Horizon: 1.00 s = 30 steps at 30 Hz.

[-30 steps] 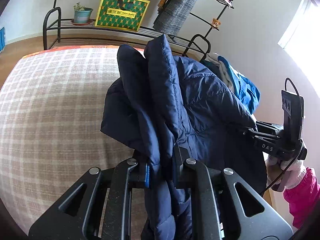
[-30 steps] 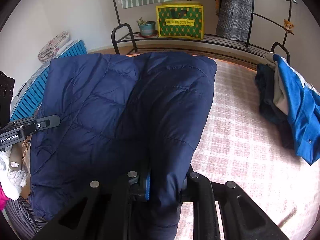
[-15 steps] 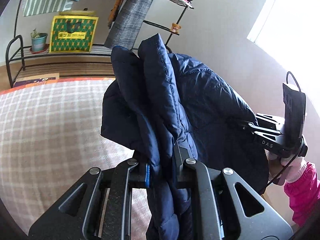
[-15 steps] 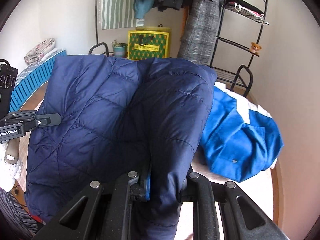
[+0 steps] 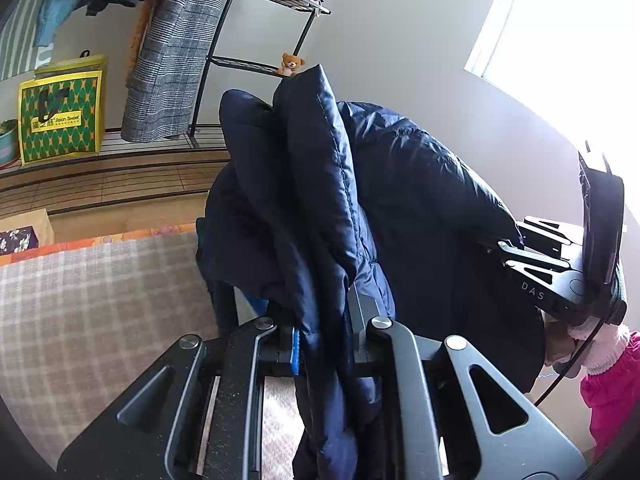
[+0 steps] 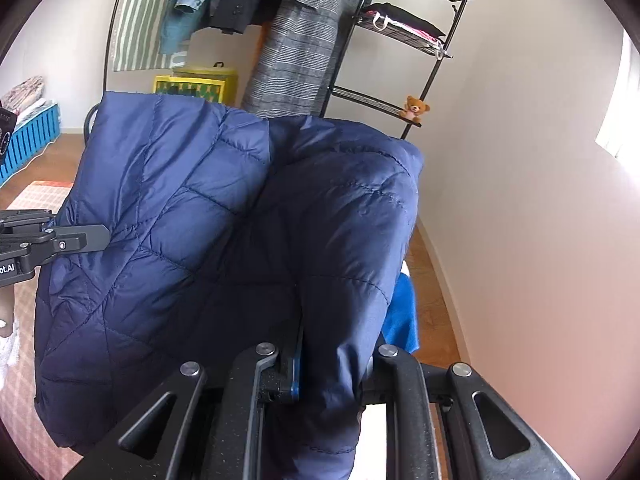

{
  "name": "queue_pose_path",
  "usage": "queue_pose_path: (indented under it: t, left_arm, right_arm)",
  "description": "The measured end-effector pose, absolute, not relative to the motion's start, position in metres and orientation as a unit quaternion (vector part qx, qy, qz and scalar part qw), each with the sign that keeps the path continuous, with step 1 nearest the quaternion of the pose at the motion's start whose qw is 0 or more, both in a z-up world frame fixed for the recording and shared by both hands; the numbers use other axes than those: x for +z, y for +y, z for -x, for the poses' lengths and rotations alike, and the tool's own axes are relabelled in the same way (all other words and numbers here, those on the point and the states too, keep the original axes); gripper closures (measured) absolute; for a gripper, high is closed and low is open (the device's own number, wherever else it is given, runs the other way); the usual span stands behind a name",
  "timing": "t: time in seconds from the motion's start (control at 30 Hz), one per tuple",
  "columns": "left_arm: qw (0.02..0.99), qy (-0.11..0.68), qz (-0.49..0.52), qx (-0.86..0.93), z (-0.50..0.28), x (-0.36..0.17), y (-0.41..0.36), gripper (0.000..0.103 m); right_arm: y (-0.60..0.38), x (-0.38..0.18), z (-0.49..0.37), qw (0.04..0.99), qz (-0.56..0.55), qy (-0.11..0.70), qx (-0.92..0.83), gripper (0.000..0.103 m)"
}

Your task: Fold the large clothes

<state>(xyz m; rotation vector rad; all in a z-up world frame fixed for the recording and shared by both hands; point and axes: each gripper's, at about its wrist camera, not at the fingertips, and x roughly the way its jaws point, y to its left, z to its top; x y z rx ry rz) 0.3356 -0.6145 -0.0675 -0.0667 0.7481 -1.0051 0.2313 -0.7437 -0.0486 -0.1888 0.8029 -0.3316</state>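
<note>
1. The left tool [image 5: 324, 344] is clamped on a fold of the navy quilted jacket [image 5: 400, 200].
2. The right tool [image 6: 336, 368] grips its other edge.
3. The jacket hangs above the plaid bed [image 5: 100, 300].

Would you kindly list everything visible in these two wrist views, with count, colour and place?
puffer jacket: one, navy, lifted, clamped by both grippers
bed cover: one, pink-beige check, below the jacket
blue garment: one, bright blue, behind the jacket's right edge
plaid coat: one, grey, hanging on the rack
metal rack: one, black, against the wall
teddy bear: one, brown, on a rack shelf
shopping bag: one, yellow-green, on the low shelf
crate: one, blue, far left
left gripper: black, shut on the jacket
right gripper: black, shut on the jacket
sleeve: one, pink, lower right
</note>
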Motion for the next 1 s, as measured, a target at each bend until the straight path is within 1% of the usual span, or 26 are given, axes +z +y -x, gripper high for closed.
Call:
queue_pose_path:
  t: [0.23,0.37,0.47,0.5,0.53,0.57,0.6,0.63,0.67,0.7,0.77,0.83,1.0]
  left_arm:
    - [0.818,0.349,0.052,-0.455,-0.370,-0.086,-0.677,0.090]
    - [0.825,0.362,0.052,-0.431,-0.391,-0.110,-0.694,0.090]
    - [0.836,0.374,0.034,-0.399,-0.406,-0.129,-0.704,0.089]
    - [0.839,0.390,0.021,-0.380,-0.415,-0.138,-0.707,0.086]
    - [0.841,0.402,0.014,-0.363,-0.419,-0.145,-0.707,0.083]
    - [0.843,0.407,0.013,-0.352,-0.424,-0.150,-0.706,0.074]
    - [0.845,0.409,0.012,-0.345,-0.427,-0.153,-0.706,0.065]
    - [0.847,0.409,0.005,-0.339,-0.428,-0.153,-0.706,0.061]
    - [0.849,0.408,-0.004,-0.336,-0.428,-0.153,-0.707,0.055]
    - [0.850,0.407,-0.009,-0.335,-0.426,-0.152,-0.707,0.051]
    - [0.855,0.402,-0.011,-0.328,-0.423,-0.148,-0.703,0.050]
    - [0.856,0.399,-0.006,-0.327,-0.419,-0.145,-0.699,0.050]
    - [0.861,0.380,-0.013,-0.337,-0.400,-0.128,-0.682,0.050]
  right_arm:
    - [-0.804,-0.055,-0.275,0.892,0.106,0.390,-0.200,0.088]
    - [-0.823,-0.073,-0.297,0.888,0.110,0.394,-0.209,0.088]
    - [-0.837,-0.092,-0.318,0.887,0.100,0.400,-0.208,0.088]
    - [-0.841,-0.099,-0.324,0.884,0.098,0.407,-0.207,0.086]
    - [-0.846,-0.107,-0.328,0.879,0.096,0.418,-0.208,0.082]
    - [-0.852,-0.116,-0.335,0.869,0.100,0.432,-0.221,0.077]
    - [-0.858,-0.125,-0.338,0.858,0.109,0.440,-0.241,0.064]
    - [-0.862,-0.132,-0.340,0.847,0.126,0.441,-0.268,0.049]
    - [-0.865,-0.135,-0.341,0.839,0.139,0.440,-0.288,0.044]
    - [-0.871,-0.139,-0.340,0.831,0.142,0.444,-0.302,0.043]
    - [-0.882,-0.143,-0.336,0.831,0.112,0.454,-0.300,0.043]
    - [-0.886,-0.140,-0.327,0.841,0.084,0.443,-0.299,0.043]
    - [-0.886,-0.130,-0.305,0.854,0.056,0.425,-0.295,0.043]
